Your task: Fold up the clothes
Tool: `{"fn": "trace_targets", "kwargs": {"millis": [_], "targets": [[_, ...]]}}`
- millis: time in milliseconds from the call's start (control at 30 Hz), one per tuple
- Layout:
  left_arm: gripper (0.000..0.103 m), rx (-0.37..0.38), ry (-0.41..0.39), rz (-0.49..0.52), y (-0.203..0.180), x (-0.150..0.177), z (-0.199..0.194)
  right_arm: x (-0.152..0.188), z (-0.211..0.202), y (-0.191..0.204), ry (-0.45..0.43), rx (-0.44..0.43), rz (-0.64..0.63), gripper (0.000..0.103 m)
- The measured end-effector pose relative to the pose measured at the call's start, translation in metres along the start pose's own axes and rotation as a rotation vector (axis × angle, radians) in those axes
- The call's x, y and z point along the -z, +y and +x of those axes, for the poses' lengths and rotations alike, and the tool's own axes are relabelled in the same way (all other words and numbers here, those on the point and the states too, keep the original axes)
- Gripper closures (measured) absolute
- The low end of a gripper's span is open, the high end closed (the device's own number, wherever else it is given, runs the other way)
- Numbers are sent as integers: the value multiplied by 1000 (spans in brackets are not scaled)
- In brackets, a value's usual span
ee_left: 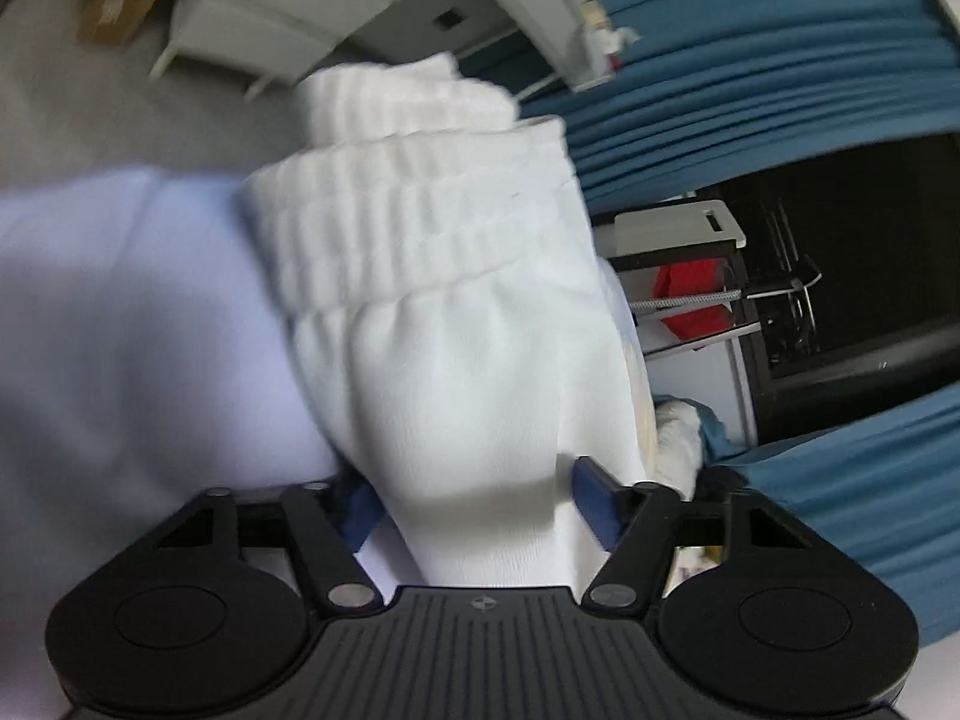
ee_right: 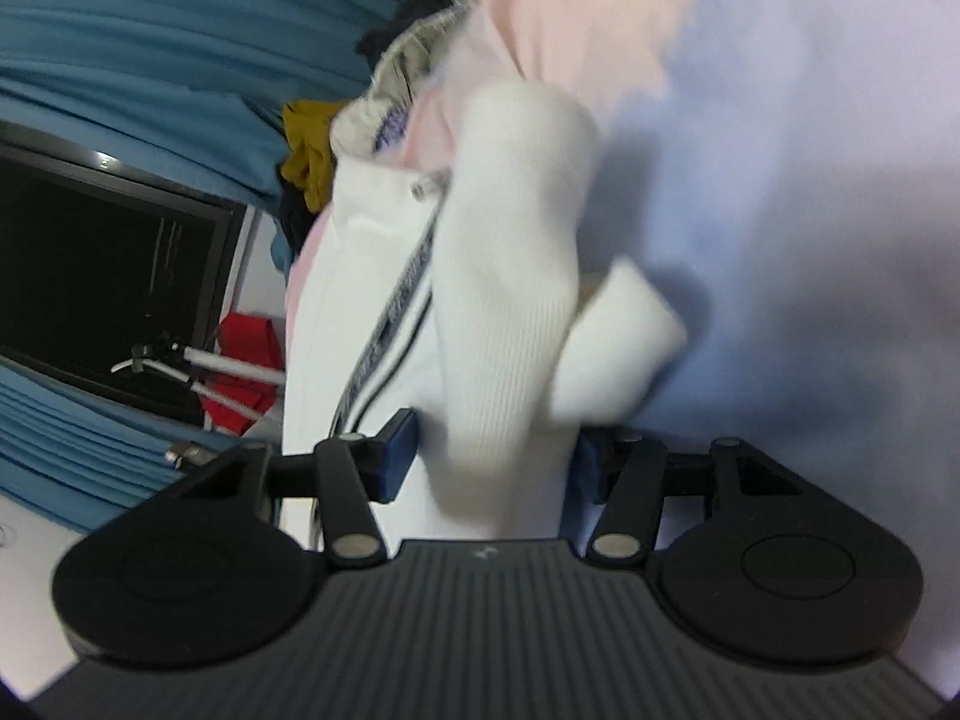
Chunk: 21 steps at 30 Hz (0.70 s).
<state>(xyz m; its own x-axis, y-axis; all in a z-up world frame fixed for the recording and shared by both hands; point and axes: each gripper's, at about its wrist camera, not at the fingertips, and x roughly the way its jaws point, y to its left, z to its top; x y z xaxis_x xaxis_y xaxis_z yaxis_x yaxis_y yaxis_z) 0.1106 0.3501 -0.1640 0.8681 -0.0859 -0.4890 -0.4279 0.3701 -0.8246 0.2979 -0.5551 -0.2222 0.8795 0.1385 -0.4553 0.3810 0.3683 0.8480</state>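
Note:
A pair of white socks is held between both grippers. In the left wrist view my left gripper (ee_left: 474, 504) is shut on the socks' cuff end (ee_left: 432, 276), whose ribbed cuffs point away from the camera. In the right wrist view my right gripper (ee_right: 489, 456) is shut on the socks' toe end (ee_right: 510, 276), with one toe sticking out to the right. The blue finger pads (ee_right: 397, 450) press the fabric from both sides. The frames are blurred by motion.
A pale lavender and pink sheet (ee_right: 810, 210) lies under the socks. A white jacket with a zipper (ee_right: 360, 300) and a pile of other clothes (ee_right: 312, 144) lie beside them. Blue curtains (ee_left: 780, 60), a dark window (ee_left: 852, 252) and a red item (ee_left: 690, 294) stand behind.

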Motion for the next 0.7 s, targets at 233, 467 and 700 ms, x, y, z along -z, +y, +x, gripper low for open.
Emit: {"fn": "trace_targets", "kwargs": {"millis": [233,467,700], "targets": [[92,31,-56,37,-1,-14,-1,1,-3,14,-102,53,-95,83],[95,116,-140,58,-20,-20,-39,5,-45,21,-182,54,-53,90],[95,142,-171,3,-5,-31,-86,10,-101,28,-148,64,-30,90]]}}
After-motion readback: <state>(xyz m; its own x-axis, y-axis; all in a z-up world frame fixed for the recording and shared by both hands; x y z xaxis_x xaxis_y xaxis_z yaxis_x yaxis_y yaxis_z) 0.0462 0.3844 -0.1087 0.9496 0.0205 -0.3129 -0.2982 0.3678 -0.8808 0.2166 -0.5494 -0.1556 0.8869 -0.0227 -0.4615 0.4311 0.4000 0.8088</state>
